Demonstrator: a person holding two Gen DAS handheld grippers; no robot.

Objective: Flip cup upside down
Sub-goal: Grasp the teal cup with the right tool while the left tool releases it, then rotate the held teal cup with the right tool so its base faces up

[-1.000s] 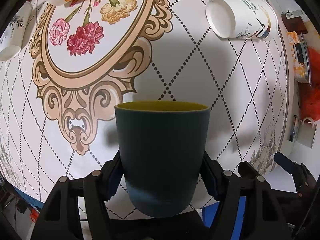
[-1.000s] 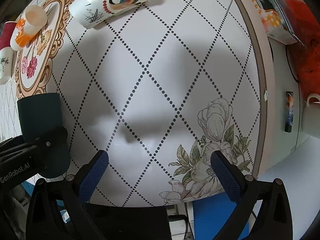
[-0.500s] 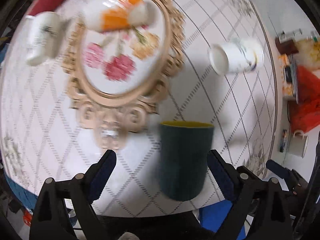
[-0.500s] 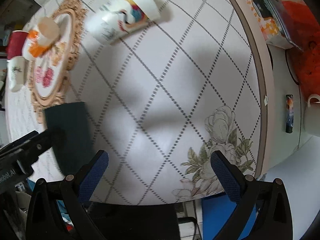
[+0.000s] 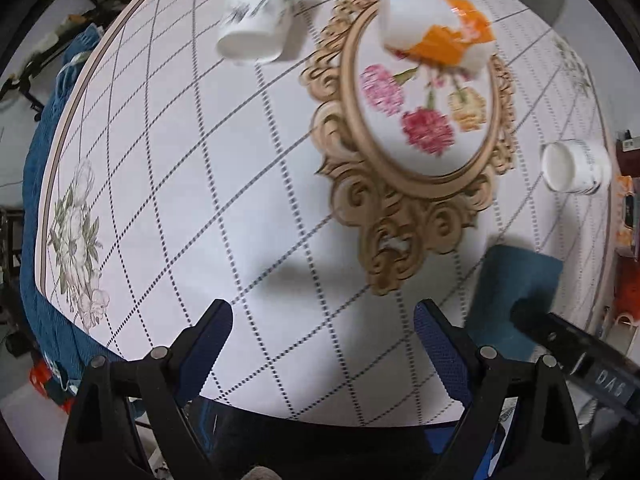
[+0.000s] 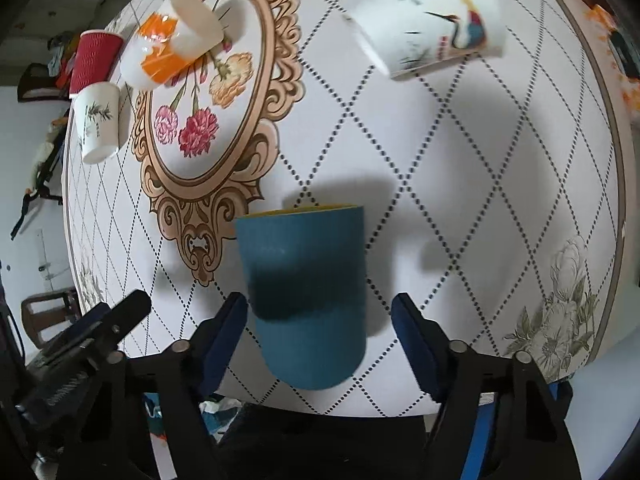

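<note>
Table point(image 6: 460, 152): round, covered with a diamond-dotted cloth bearing a framed flower print; its near edge is seen below both tongs.

Teal cup point(image 6: 306, 296): stood upright near the table's front edge, yellow rim uppermost, base on the cloth. One second ago it was clamped between the left fingers; it is now released and framed between the right fingers, neither pad seen to touch it. In the left view it is shown at lower right point(image 5: 516, 300).

Right gripper point(image 6: 318, 332): spread wide, one finger on each side of the cup's lower half.

Left gripper point(image 5: 320, 344): spread wide, nothing held, now swung away leftward over bare cloth.

Crane cup point(image 6: 428, 36), orange cup point(image 6: 172, 44): lying on their sides, well apart from the teal cup.

Judgement: a hand-over is indicated; the inversion is not yet done, and the right grasp is wanted next.
</note>
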